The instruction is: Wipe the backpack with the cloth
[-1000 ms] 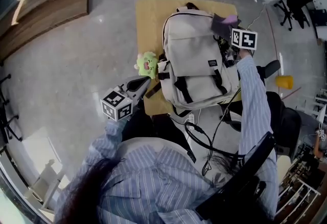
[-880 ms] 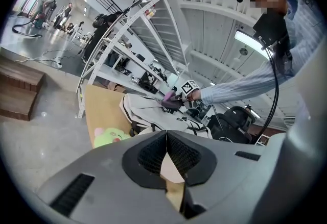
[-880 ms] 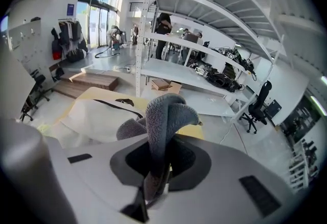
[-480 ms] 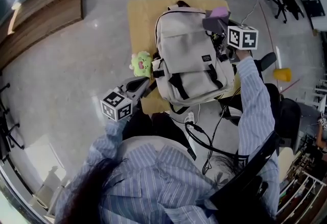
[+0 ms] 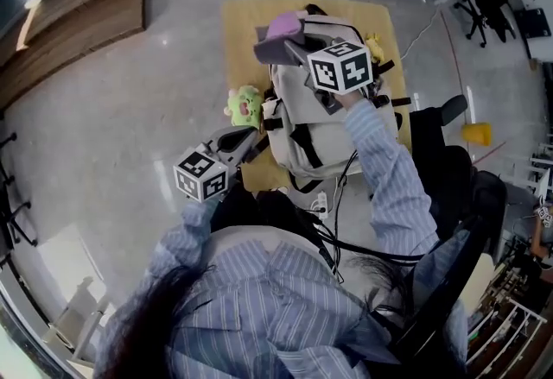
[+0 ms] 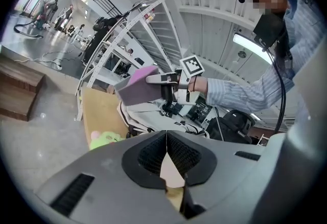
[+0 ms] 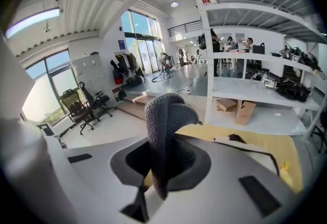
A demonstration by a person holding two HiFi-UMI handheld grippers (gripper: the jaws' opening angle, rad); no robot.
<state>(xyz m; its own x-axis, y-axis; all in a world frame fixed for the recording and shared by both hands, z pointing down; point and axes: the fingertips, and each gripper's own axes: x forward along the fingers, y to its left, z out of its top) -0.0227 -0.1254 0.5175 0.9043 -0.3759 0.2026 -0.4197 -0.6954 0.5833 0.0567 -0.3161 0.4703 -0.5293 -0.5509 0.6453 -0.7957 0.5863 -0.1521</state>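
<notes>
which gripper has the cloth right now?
The right gripper: its jaws are shut on the grey cloth, held over the backpack. The left gripper is shut on nothing, off the backpack's left side.

Head view over shoulders, steeply down on backpack (image 5: 320, 135) and mat (image 5: 246, 32), left gripper view low by mat's near-left corner, tilted up, right gripper view above backpack, facing mat's far edge, mat in all three.
</notes>
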